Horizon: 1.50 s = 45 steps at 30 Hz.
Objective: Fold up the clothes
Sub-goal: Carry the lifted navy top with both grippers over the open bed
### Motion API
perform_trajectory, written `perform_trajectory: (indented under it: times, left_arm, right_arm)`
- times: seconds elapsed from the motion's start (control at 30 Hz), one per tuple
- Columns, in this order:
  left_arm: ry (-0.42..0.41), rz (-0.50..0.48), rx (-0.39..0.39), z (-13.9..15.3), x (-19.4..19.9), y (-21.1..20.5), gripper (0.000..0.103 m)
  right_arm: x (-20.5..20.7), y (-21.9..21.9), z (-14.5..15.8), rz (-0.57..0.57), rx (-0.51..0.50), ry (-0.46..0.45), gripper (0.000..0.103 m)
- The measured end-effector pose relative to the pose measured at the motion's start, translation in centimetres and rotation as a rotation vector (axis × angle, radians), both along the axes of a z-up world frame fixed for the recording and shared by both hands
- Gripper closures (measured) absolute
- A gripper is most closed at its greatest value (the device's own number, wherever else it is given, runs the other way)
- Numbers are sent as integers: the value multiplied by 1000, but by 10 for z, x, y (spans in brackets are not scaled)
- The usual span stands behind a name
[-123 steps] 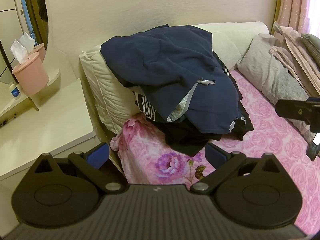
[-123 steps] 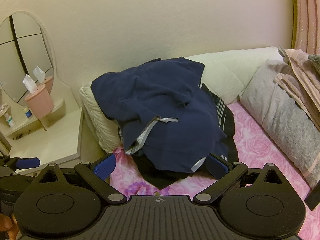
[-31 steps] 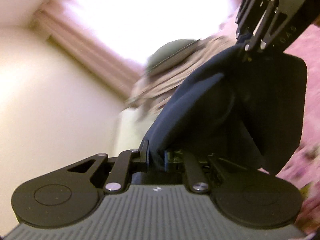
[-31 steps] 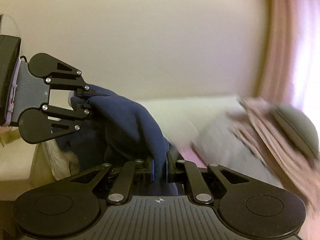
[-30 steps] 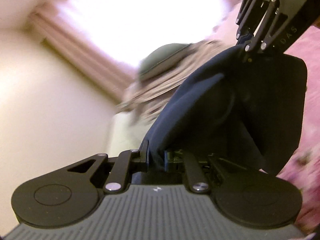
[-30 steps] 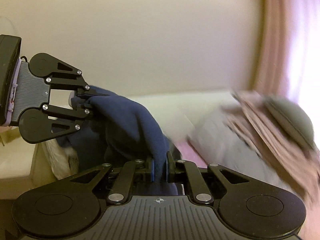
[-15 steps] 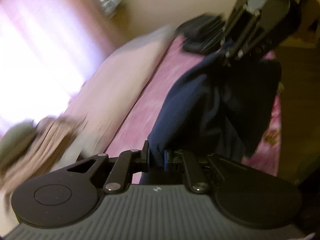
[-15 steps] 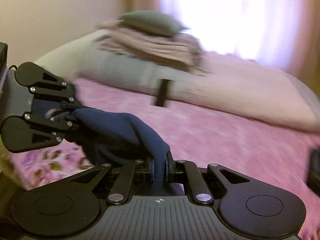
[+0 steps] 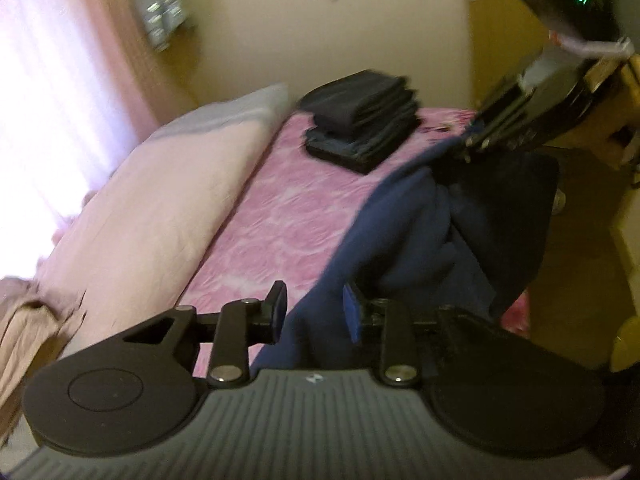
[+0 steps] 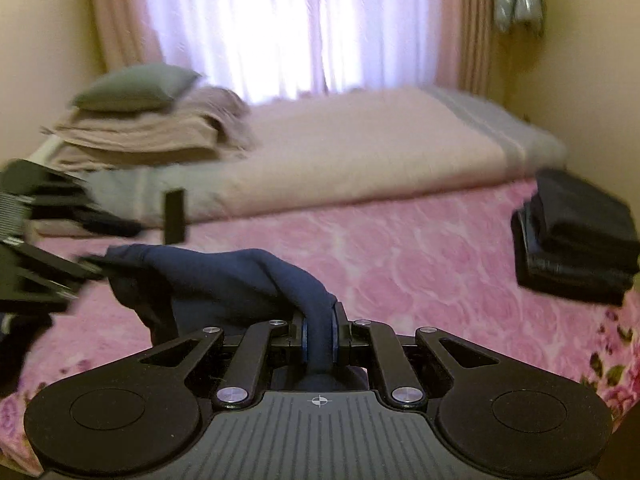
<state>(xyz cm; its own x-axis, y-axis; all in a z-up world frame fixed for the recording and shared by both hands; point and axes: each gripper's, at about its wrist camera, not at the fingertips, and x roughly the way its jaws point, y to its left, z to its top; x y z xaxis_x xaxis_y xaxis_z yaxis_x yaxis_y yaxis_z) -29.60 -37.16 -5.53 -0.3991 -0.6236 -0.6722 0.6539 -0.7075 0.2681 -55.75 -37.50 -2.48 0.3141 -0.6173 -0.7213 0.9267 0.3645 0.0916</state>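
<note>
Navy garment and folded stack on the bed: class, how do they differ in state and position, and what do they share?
The navy garment is bunched and unfolded, while the folded stack lies in neat flat layers. The garment is gripped in the right tongs; the stack rests untouched on the pink bedspread. The garment is one piece and the stack is several. Both are dark cloth.

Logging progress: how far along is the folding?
Done: a folded dark stack sits on the bed. In hand: a navy garment, unfolded, clamped in the right gripper, fabric also between the left gripper's wider jaws. Left: laying it flat and folding it.
</note>
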Motion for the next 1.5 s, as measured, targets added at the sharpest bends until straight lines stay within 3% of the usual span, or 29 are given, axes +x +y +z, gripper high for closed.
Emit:
perform_trajectory:
  times: [0.13, 0.2, 0.3, 0.33, 0.37, 0.43, 0.63, 0.77, 0.87, 0.9, 0.93, 0.97, 1.0, 1.03, 1.07, 1.17, 1.23, 1.37, 1.43, 1.5]
  left_arm:
    - [-47, 146, 40, -27, -23, -28, 67]
    - [-90, 240, 100, -45, -23, -25, 61]
    - [-143, 306, 175, -78, -36, -22, 52]
    - [-151, 308, 199, -90, -41, -24, 49]
    - [-159, 310, 223, -102, -45, -27, 48]
    - [-175, 313, 272, -126, -54, -32, 39]
    - [-208, 204, 319, -201, -92, -75, 39]
    - [-328, -54, 175, -239, -134, -85, 39]
    - [-399, -219, 111, -262, -160, -89, 44]
    - [-429, -262, 100, -271, -168, -91, 52]
    - [-450, -282, 99, -279, -171, -96, 70]
    - [-471, -302, 98, -287, -174, -100, 80]
    - [-484, -301, 110, -289, -175, -104, 101]
    - [-496, -299, 123, -290, -176, -109, 103]
    - [-472, -273, 125, -280, -173, -113, 103]
    - [-387, -164, 118, -239, -159, -129, 103]
    - [-337, -79, 74, -199, -149, -145, 103]
    - [-283, 39, -25, -131, -139, -190, 103]
    - [-272, 74, -55, -110, -139, -215, 103]
    - [-259, 124, -39, -111, -132, -221, 103]
  right_arm:
    - [-31, -84, -50, 19, 81, 43, 94]
    - [-44, -128, -75, 42, 108, 48, 88]
    - [-54, -184, -100, 78, 98, 19, 84]
    - [-60, -194, -107, 79, 108, -8, 72]
    - [-65, -204, -113, 80, 118, -35, 50]
    - [-79, -213, -126, 76, 129, -63, 21]
    - [-123, -156, -178, 115, 203, 57, 21]
    - [-124, -113, -207, 244, 190, 201, 21]
    - [-125, -81, -229, 340, 179, 310, 21]
    - [-126, -71, -236, 371, 176, 345, 21]
    - [-127, -71, -242, 380, 176, 355, 22]
    - [-129, -72, -248, 391, 182, 361, 31]
    - [-131, -73, -254, 402, 189, 367, 45]
    - [-132, -74, -260, 413, 196, 374, 81]
    - [-134, -77, -261, 425, 219, 377, 99]
    - [-148, -84, -241, 399, 210, 357, 101]
    - [-159, -94, -210, 349, 165, 352, 101]
    - [-174, -145, -135, 271, -19, 346, 101]
    - [-174, -180, -108, 257, -106, 346, 101]
    - [-169, -214, -94, 264, -171, 343, 101]
